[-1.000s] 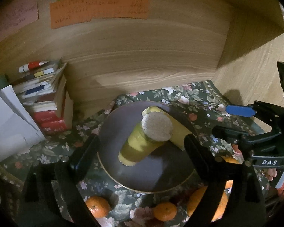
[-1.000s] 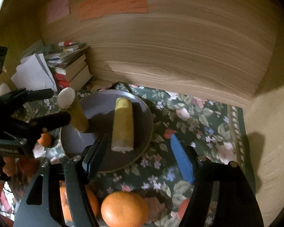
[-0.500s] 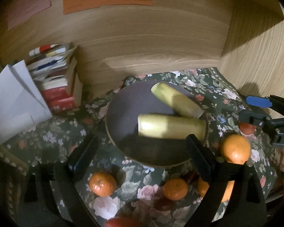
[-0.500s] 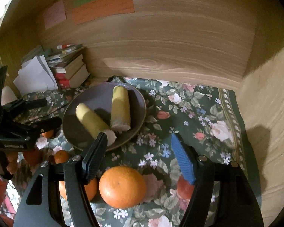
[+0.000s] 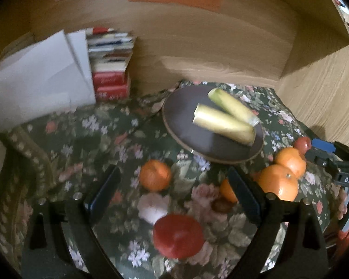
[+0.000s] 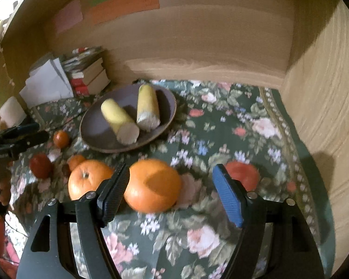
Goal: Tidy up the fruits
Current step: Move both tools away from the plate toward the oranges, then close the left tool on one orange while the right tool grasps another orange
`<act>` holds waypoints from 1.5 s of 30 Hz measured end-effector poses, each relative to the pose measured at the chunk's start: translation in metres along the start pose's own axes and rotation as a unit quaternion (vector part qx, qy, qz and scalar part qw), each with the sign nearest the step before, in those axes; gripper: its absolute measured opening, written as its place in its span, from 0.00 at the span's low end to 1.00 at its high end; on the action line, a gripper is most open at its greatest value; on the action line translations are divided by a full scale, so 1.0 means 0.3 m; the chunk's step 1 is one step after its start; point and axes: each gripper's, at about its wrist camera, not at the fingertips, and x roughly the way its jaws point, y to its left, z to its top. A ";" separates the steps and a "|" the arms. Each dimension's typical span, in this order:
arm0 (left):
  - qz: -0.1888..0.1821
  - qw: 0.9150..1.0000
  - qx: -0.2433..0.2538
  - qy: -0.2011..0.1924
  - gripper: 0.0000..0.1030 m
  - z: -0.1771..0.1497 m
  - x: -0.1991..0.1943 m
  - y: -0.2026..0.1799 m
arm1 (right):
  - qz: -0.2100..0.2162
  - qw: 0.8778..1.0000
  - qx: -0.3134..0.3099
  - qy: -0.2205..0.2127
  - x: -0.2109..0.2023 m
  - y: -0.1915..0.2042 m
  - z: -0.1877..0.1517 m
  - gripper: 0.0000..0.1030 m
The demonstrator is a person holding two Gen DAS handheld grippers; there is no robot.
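Note:
A dark round plate (image 5: pixel 186 121) (image 6: pixel 97 130) on the floral cloth holds two yellow cobs (image 5: pixel 223 123) (image 6: pixel 119 121) lying side by side. My left gripper (image 5: pixel 172 186) is open above the cloth. A small orange (image 5: pixel 154 174) and a red fruit (image 5: pixel 178 234) lie between its fingers, untouched. My right gripper (image 6: pixel 172 190) has its jaws opening. A large orange (image 6: pixel 153 184) sits between them, close to the black pad, and the blue pad stands apart from it. A second large orange (image 6: pixel 88 179) lies left of the black finger, and a red fruit (image 6: pixel 242 174) lies behind the blue pad.
Wooden walls close in the back and right. A stack of books (image 5: pixel 111 69) and white papers (image 5: pixel 41 88) stand at the back left. Small fruits (image 6: pixel 61 138) lie left of the plate, near the left gripper (image 6: pixel 18 134). Two oranges (image 5: pixel 279 181) sit by the right gripper (image 5: pixel 323 148).
The cob that stood upright between my left fingers now lies on the plate. Both grippers have drawn back from the plate, over the loose fruit. The large orange now sits between my right fingers.

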 end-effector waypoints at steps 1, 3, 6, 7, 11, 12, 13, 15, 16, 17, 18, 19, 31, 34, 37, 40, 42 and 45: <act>0.004 1.000 -0.001 0.000 0.92 -0.015 -0.001 0.004 | 0.004 1.000 0.002 0.004 0.003 0.002 -0.015 0.70; 0.012 1.000 -0.002 -0.002 0.92 -0.034 -0.005 0.009 | 0.009 1.000 0.002 0.011 0.011 0.008 -0.040 0.70; 0.010 1.000 -0.003 0.000 0.92 -0.053 -0.011 0.004 | 0.006 1.000 -0.001 0.020 0.031 0.019 -0.066 0.70; 0.008 1.000 -0.003 0.000 0.92 -0.054 -0.014 -0.001 | 0.006 1.000 -0.002 0.024 0.041 0.021 -0.070 0.70; 0.007 1.000 0.006 -0.010 0.92 -0.051 -0.036 -0.039 | 0.012 1.000 0.002 0.028 0.069 0.022 -0.061 0.71; 0.005 1.000 0.008 -0.013 0.92 -0.050 -0.042 -0.050 | 0.013 1.000 0.001 0.028 0.072 0.025 -0.058 0.71; 0.002 1.000 0.013 -0.016 0.92 -0.049 -0.049 -0.066 | 0.014 1.000 -0.001 0.028 0.081 0.029 -0.052 0.71; -0.003 1.000 0.018 -0.019 0.92 -0.046 -0.058 -0.090 | 0.011 0.999 -0.008 0.034 0.099 0.040 -0.048 0.70; -0.008 0.999 0.023 -0.021 0.93 -0.043 -0.063 -0.108 | 0.007 0.999 -0.013 0.034 0.107 0.046 -0.047 0.70; -0.012 0.999 0.025 -0.022 0.93 -0.042 -0.066 -0.123 | 0.005 0.999 -0.017 0.034 0.115 0.051 -0.046 0.68; -0.015 0.999 0.027 -0.023 0.93 -0.041 -0.066 -0.135 | 0.010 0.999 -0.016 0.035 0.120 0.051 -0.045 0.64; -0.018 0.999 0.029 -0.023 0.93 -0.040 -0.066 -0.146 | 0.018 0.999 -0.011 0.036 0.121 0.048 -0.043 0.62; -0.074 0.994 0.078 -0.003 0.93 -0.062 -0.011 -0.372 | 0.007 1.000 0.015 0.009 0.000 0.008 -0.111 0.61; -0.079 0.993 0.093 0.003 0.93 -0.076 0.024 -0.420 | 0.007 1.000 0.029 0.004 -0.032 -0.021 -0.125 0.61; -0.081 0.992 0.091 0.014 0.93 -0.082 0.062 -0.447 | 0.000 0.999 0.036 -0.003 -0.064 -0.045 -0.142 0.61; -0.083 0.992 0.091 0.025 0.85 -0.085 0.102 -0.475 | 0.004 0.999 0.048 -0.008 -0.088 -0.068 -0.154 0.61; -0.075 0.992 0.095 0.030 0.80 -0.088 0.119 -0.488 | 0.004 0.999 0.052 -0.013 -0.102 -0.075 -0.162 0.61; -0.063 0.992 0.102 0.028 0.79 -0.094 0.140 -0.501 | 0.005 0.998 0.055 -0.019 -0.117 -0.085 -0.169 0.61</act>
